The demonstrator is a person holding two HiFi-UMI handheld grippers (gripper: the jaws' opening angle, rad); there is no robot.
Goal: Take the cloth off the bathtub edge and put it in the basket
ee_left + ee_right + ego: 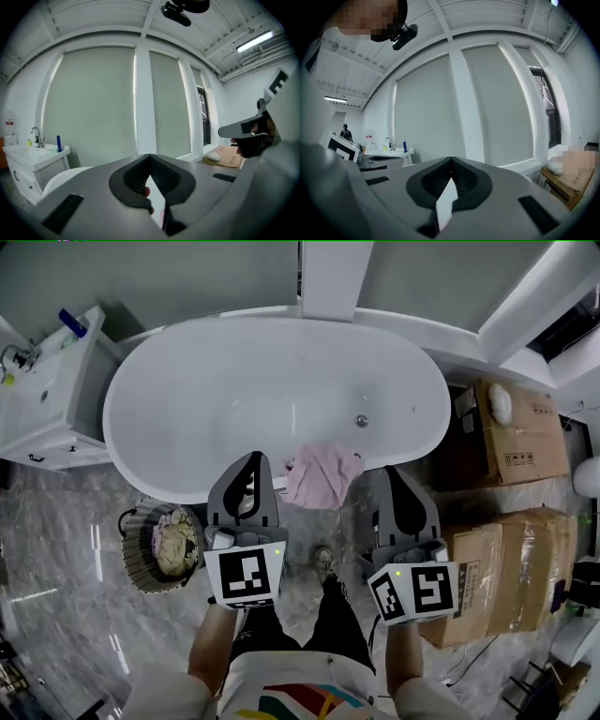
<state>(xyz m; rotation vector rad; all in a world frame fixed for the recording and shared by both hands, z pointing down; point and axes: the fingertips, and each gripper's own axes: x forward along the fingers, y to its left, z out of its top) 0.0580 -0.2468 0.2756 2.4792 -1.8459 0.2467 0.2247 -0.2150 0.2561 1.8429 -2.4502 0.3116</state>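
Observation:
A pink cloth point(322, 474) hangs over the near rim of the white bathtub point(187, 381), between my two grippers in the head view. My left gripper point(252, 461) is shut and empty, its tip just left of the cloth at the tub's rim. My right gripper point(397, 474) is shut and empty too, a little right of the cloth. A round woven basket point(141, 559) with laundry in it stands on the floor at the lower left. In the left gripper view the jaws point(150, 157) meet, with a sliver of pink showing below them. In the right gripper view the jaws point(451, 161) meet as well.
A white vanity with a sink point(47, 390) stands left of the tub. Cardboard boxes point(511, 442) are stacked to the right on the marble floor point(56, 615). A window wall point(117, 103) runs behind the tub.

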